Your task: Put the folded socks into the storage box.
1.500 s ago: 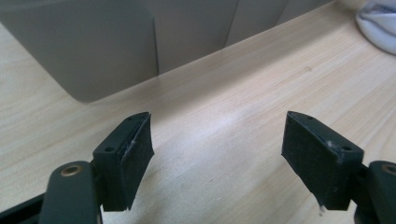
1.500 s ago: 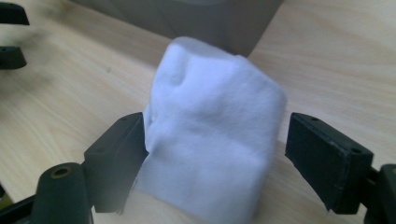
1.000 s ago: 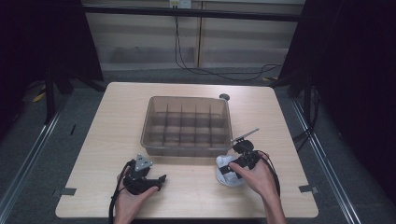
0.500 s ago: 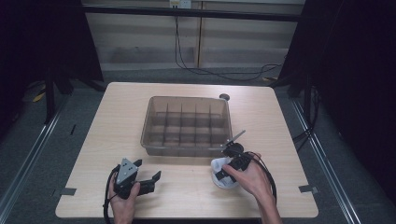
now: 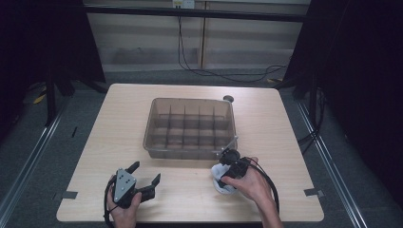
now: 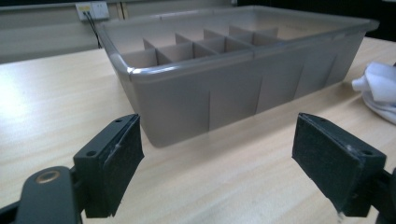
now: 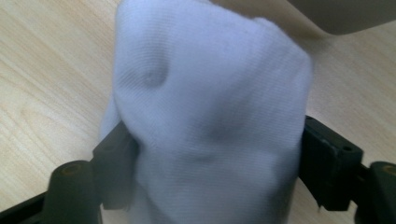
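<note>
Dark curtains and cables behind; pale wood tabletop in front, carrying a grey divided bin at centre. Tiny dark disc at the bin's 1 o'clock corner, purpose unclear.

White cloth, bunched, lying on the wood at about 5 o'clock of the bin, just off its near wall. Right claw over the bundle, jaws either side of it and just now closing; in the right gripper view, cloth bulging up between the two black pads and touching both. Grasping the cloth, by the look of it, though hard to say how firmly yet. Straddling the thick middle of the bundle probably meant to lift it whole rather than let it unfold.

Left claw at 7 o'clock of the bin, resting low by the tabletop's near edge, released and spread wide, nothing between the pads. Pointed toward the bin's near corner with the cloth off at its 2 o'clock — likely parked clear, ready to help once the bundle comes up.

Bin cells apparently empty, so probably the destination.
</note>
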Motion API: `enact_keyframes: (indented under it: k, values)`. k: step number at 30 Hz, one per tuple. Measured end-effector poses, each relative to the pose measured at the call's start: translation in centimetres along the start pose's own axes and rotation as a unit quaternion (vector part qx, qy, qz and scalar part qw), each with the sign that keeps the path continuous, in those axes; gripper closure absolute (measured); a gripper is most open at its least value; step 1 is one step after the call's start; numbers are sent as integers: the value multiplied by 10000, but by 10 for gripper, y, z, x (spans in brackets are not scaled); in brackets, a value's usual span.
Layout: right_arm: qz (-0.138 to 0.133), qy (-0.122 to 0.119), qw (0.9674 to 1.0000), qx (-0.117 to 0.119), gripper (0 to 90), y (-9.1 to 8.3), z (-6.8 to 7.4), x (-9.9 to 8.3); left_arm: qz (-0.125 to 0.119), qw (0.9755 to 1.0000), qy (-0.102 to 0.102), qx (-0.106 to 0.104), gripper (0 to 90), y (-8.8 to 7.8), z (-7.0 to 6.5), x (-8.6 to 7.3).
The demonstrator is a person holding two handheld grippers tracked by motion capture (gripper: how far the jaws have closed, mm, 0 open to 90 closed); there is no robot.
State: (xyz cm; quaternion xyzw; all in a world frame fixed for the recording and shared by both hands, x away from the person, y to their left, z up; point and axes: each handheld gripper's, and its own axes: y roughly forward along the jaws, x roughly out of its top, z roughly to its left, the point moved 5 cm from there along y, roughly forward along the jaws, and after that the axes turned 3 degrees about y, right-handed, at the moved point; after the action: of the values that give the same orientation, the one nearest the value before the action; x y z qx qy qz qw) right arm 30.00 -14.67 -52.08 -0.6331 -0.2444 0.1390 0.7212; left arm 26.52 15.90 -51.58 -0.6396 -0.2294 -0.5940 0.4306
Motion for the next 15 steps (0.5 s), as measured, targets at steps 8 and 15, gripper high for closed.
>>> enact_keyframes:
  k: [8, 15]
  values:
    - [-134, 17, 9998, -125, 353, -2, -1, -3, -218, 9992, 99, 320, 158, 3, 3, 2]
    - [-172, 113, 9997, -136, 504, -5, -7, -4, -253, 9987, 178, 409, 160, 8, 10, 3]
